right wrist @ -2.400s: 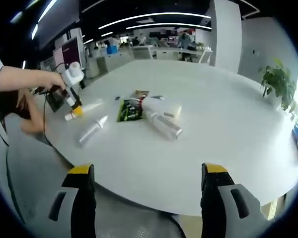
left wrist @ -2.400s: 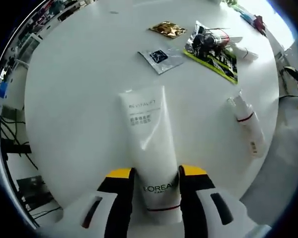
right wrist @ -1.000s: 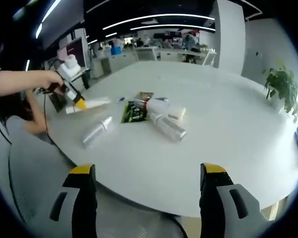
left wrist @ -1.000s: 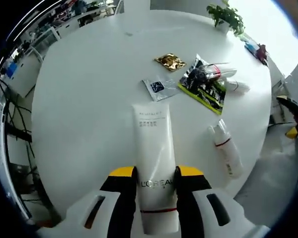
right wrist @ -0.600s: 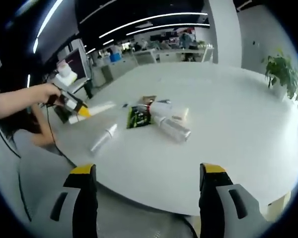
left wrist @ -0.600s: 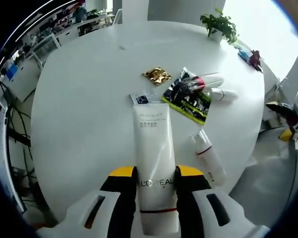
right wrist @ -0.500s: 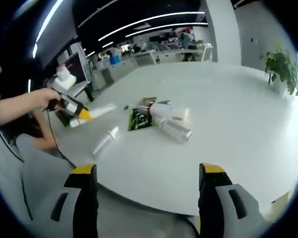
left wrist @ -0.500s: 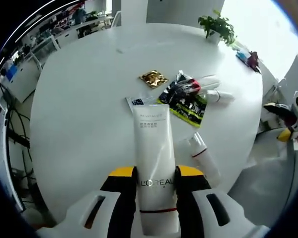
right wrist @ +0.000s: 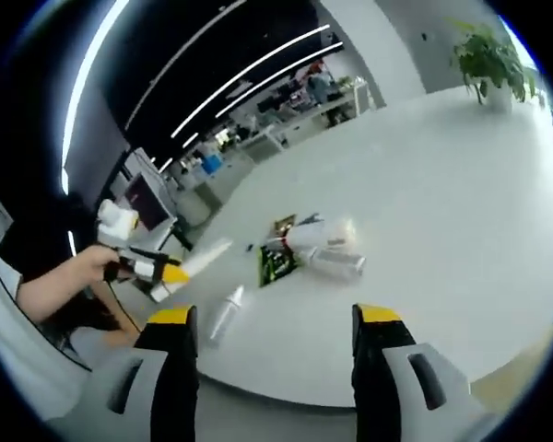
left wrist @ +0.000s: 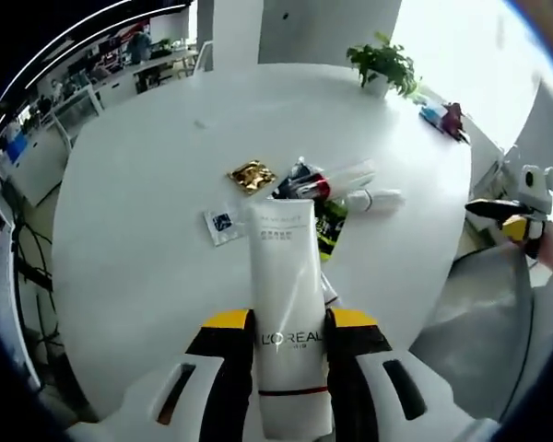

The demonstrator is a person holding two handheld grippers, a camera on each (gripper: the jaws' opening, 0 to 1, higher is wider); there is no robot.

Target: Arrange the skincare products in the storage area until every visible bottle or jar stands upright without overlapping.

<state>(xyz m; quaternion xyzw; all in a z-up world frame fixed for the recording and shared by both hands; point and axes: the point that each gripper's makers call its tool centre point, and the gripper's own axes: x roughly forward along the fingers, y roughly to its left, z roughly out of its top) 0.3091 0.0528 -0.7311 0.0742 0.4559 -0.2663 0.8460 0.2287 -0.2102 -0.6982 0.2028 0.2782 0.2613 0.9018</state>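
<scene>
Above the round white counter (left wrist: 138, 212), in the left gripper view, the left gripper (left wrist: 281, 324) is clenched on a white L'Oreal tube (left wrist: 286, 304), lifted off the surface, its crimped end pointing away from the camera. Past the tube's far end lies a cluster: gold foil sachet (left wrist: 251, 175), small clear sachet (left wrist: 222, 224) near it, a black-and-green packet (left wrist: 330, 223) partly hidden by the tube, a red-capped clear tube (left wrist: 327, 181) lying across the packet, and a white bottle (left wrist: 373, 200) on its side beside that. A potted plant (left wrist: 382, 64) stands at the far edge. The right gripper (left wrist: 516, 204) shows at the right, off the counter.

In the right gripper view, the right gripper (right wrist: 273, 333) has its fingers (right wrist: 176, 354) spread apart, nothing between them, hovering at the counter's near edge. A small spray bottle (right wrist: 223, 318) lies on its side near that edge. Further on, the packet, a clear tube and a white bottle sit bunched together, all lying down. At left, a hand (right wrist: 97, 262) holds the left gripper with the tube raised clear of the counter.
</scene>
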